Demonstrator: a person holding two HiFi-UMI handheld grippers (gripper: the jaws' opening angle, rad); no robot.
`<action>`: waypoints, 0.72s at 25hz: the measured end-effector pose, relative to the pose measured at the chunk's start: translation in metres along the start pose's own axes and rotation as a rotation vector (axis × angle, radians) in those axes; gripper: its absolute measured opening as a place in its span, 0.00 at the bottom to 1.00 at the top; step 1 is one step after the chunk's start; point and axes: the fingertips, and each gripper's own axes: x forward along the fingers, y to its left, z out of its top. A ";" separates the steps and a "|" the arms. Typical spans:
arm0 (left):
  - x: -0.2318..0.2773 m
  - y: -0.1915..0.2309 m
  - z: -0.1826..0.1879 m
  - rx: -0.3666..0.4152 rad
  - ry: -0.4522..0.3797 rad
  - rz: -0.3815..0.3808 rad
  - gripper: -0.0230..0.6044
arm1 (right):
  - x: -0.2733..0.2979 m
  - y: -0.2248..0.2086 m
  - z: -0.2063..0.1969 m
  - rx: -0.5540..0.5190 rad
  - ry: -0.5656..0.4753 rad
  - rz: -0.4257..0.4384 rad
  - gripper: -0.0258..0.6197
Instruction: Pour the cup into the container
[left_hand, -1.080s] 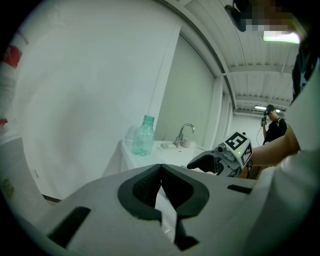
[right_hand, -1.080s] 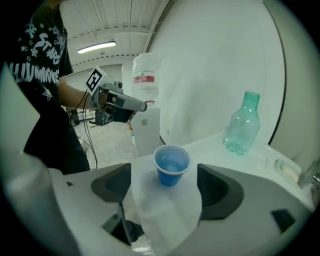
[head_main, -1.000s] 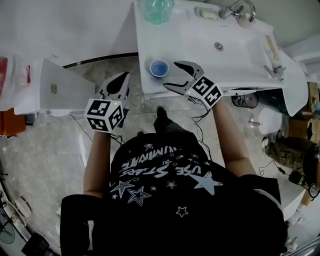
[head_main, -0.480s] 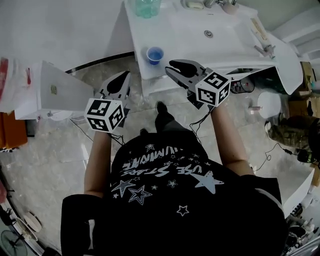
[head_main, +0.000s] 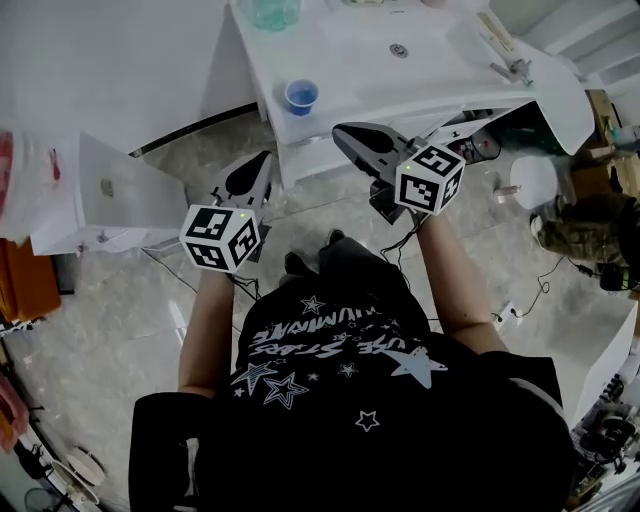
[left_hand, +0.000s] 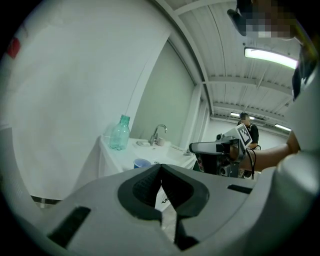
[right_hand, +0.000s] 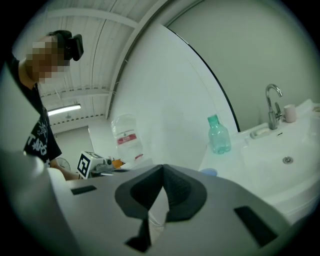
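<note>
Two tools, both pressed together and pinching nothing: left tool, and right tool, whose jaws have just been closing with nothing between them. Both are held short of the counter. One blue cup stands upright at the counter's near corner, apart from both tools, likely set there for easy reach. The green bottle or the sink basin may be the container.
</note>
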 end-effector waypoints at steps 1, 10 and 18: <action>-0.001 -0.002 0.000 0.005 -0.003 0.000 0.05 | -0.002 0.001 0.003 -0.011 -0.009 -0.004 0.05; 0.005 -0.021 0.001 0.011 -0.006 0.002 0.05 | -0.027 0.005 0.019 -0.056 -0.041 -0.027 0.05; 0.014 -0.078 -0.009 0.035 0.011 -0.032 0.05 | -0.086 0.017 0.023 0.061 -0.130 -0.001 0.05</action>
